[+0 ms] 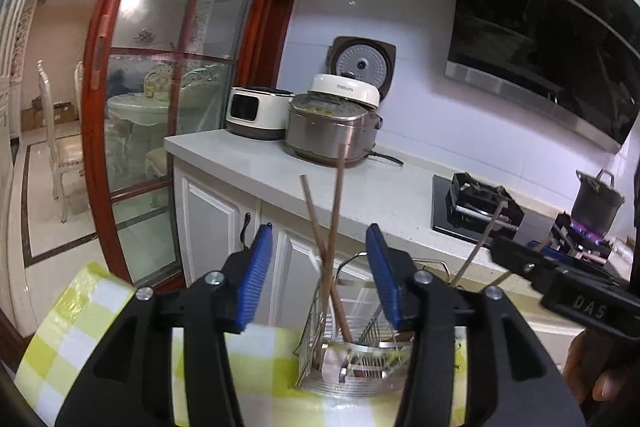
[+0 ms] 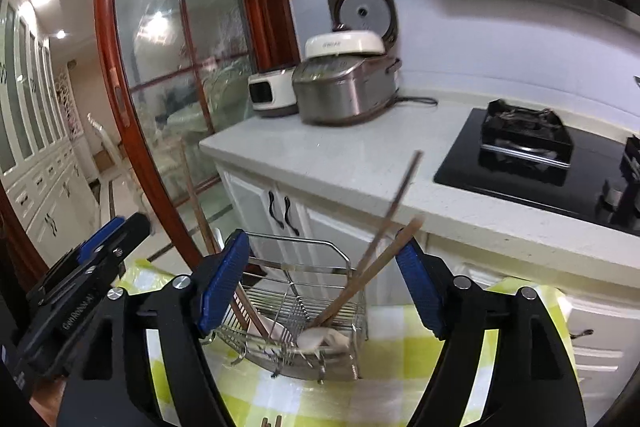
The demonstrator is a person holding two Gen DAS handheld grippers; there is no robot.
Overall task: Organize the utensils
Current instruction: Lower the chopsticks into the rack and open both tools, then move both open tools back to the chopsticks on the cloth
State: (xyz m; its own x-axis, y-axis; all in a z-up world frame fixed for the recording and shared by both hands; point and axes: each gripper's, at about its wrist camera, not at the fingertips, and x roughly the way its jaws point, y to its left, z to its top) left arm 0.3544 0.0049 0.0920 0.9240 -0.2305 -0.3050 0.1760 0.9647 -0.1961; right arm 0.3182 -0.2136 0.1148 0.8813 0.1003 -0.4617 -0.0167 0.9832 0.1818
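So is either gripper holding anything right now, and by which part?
Nothing is held. The left gripper and right gripper are both open; the chopsticks stand in the wire rack.

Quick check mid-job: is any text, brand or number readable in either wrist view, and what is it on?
"DAS": on the right gripper body, left wrist view.
Embossed text on the left gripper body, right wrist view: blurred, unreadable.
Brand on the white lid atop the steel cooker: too small to read.

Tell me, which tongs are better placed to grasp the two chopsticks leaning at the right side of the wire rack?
Probably the right tongs: open, with those chopsticks between their fingers. The left tongs frame the other pair.
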